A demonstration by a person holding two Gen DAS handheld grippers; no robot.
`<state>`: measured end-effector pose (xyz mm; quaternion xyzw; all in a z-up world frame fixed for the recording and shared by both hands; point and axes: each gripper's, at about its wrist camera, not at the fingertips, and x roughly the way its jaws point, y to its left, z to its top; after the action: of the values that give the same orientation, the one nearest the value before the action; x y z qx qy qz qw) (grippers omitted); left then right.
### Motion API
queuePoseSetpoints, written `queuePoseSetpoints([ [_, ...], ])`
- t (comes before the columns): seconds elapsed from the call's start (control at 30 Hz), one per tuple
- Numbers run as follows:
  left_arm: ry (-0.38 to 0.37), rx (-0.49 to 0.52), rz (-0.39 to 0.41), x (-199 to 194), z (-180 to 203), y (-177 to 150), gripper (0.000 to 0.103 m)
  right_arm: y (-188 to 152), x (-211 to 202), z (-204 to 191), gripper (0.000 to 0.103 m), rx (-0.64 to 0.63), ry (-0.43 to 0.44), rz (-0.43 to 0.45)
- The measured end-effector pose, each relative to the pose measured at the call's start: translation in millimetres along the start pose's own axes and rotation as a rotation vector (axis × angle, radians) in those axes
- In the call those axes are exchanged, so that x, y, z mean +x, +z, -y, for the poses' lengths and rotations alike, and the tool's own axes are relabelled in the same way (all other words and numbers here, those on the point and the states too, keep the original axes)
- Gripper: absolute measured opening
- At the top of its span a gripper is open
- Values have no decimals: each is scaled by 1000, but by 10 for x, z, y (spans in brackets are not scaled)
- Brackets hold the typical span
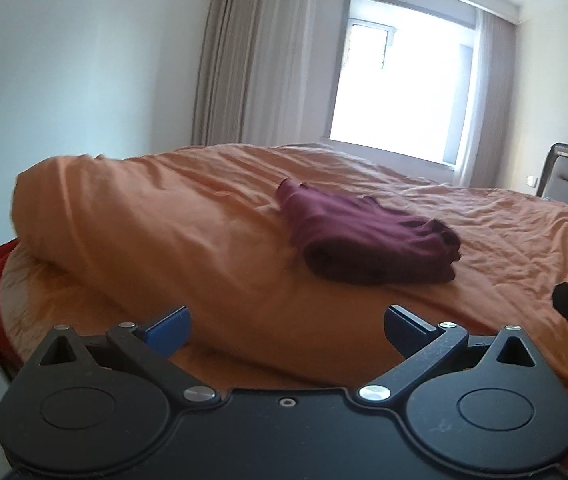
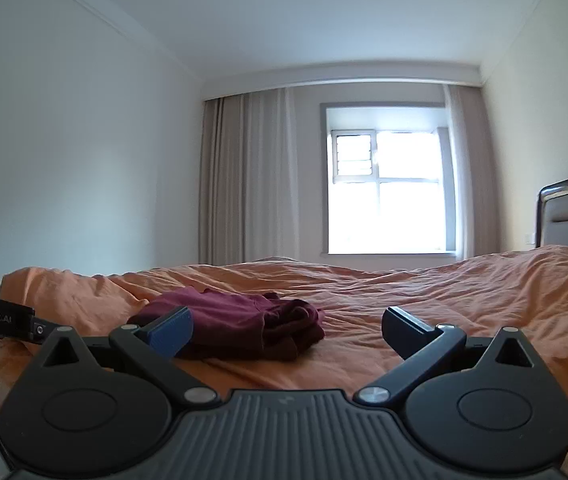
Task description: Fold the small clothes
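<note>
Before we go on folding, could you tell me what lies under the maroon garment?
The maroon garment lies folded on the orange duvet. Whatever sits beneath it or inside its folds is covered and cannot be seen.

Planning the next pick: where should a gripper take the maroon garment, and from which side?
Probably the thin flat end of the maroon garment, toward the window: a single loose layer on the orange duvet. Come from above. The near end is a thick bundle, harder to pinch.

1. My left tongs [image 1: 288, 330] and right tongs [image 2: 287, 330]: black, with blue fingertips [image 1: 170, 328].
2. The folded garment [image 1: 368, 240]: plain maroon.
3. The bed cover [image 1: 172, 220]: plain orange.
4. The curtains [image 2: 244, 176]: beige.
5. The walls [image 2: 64, 160]: white.
</note>
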<state>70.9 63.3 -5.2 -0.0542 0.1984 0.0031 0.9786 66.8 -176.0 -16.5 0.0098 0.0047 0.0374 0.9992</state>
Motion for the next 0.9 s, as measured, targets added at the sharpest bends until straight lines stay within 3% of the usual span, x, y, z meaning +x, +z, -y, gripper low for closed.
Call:
queuePoseSetpoints([
  [0.23, 26, 27, 25, -82, -166, -236, 102, -200, -103, -38, 103, -8, 9, -65],
  [0.9, 45, 31, -14, 20, -215, -308, 102, -320, 0, -21, 103, -32, 22, -135],
])
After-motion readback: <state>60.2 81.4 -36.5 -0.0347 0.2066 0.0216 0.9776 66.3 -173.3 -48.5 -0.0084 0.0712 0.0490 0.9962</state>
